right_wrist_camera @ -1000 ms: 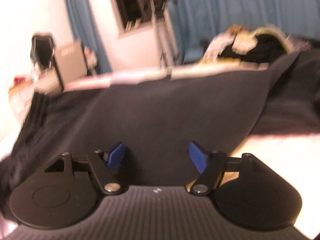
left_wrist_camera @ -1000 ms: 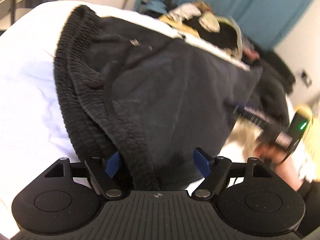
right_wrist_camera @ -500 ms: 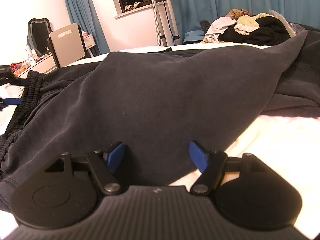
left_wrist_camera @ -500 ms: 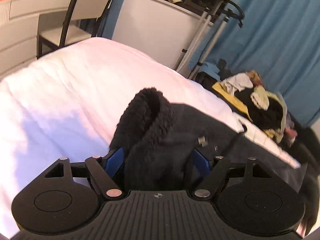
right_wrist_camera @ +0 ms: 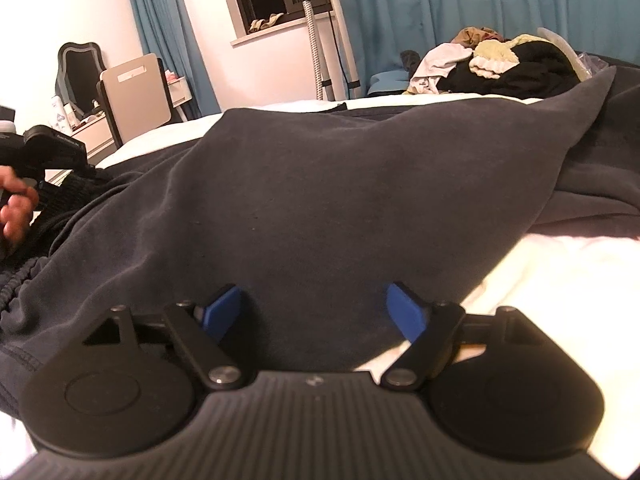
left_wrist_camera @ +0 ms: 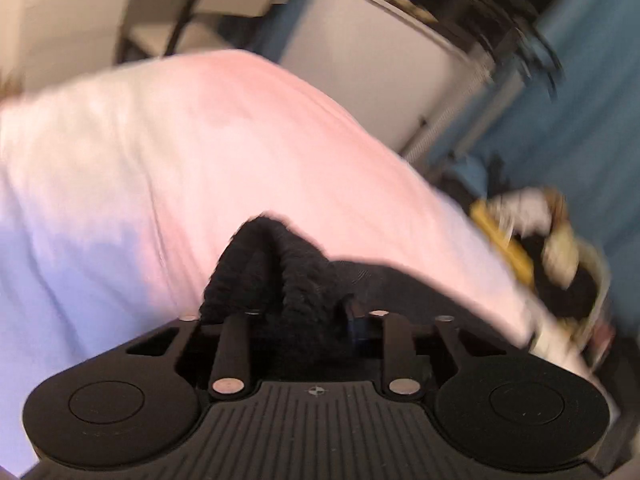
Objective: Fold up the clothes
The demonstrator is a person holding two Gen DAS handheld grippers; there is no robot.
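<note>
Two grippers are in my feeds, and I'll take them from the left. My left gripper (left_wrist_camera: pixel 298 320) has its fingers drawn in close and clamped on the ribbed waistband (left_wrist_camera: pixel 272 268) of the dark sweatpants (right_wrist_camera: pixel 320 200); that bunched band rises between the fingers, above the white bed (left_wrist_camera: pixel 200 152), though this view is smeared with blur. From the right wrist camera I see the left hand (right_wrist_camera: pixel 16 212) at the far left edge of the bed, beside that same waistband end of the garment. Further right, the sweatpants lie spread across the bed's middle, a broad dark panel peaking toward the far right edge. My right gripper (right_wrist_camera: pixel 316 312) has its blue fingers (right_wrist_camera: pixel 222 312) spread wide, released, with the near hem of the fabric lying between them but not pinched. Beyond the bed's far right corner sits a heap of mixed laundry (right_wrist_camera: pixel 500 64) against the blue curtain (right_wrist_camera: pixel 480 8).
</note>
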